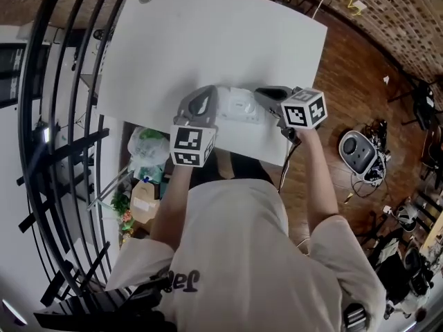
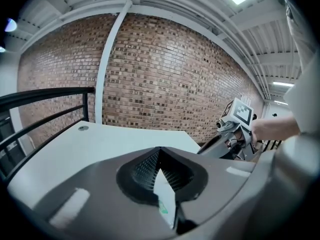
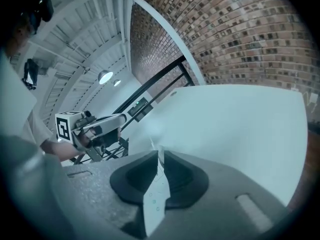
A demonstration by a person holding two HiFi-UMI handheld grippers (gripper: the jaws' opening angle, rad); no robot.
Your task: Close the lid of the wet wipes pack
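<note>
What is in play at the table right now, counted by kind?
grippers: 2 (left gripper and right gripper, each with jaws shut on an edge of the pack)
wet wipes pack: 1
table: 1
total: 4

My left gripper and right gripper point inward at each other, with my left forearm and right forearm stretched forward. Each gripper's jaws are pressed together on a thin white edge of the wet wipes pack, one gripper at either end.
</note>
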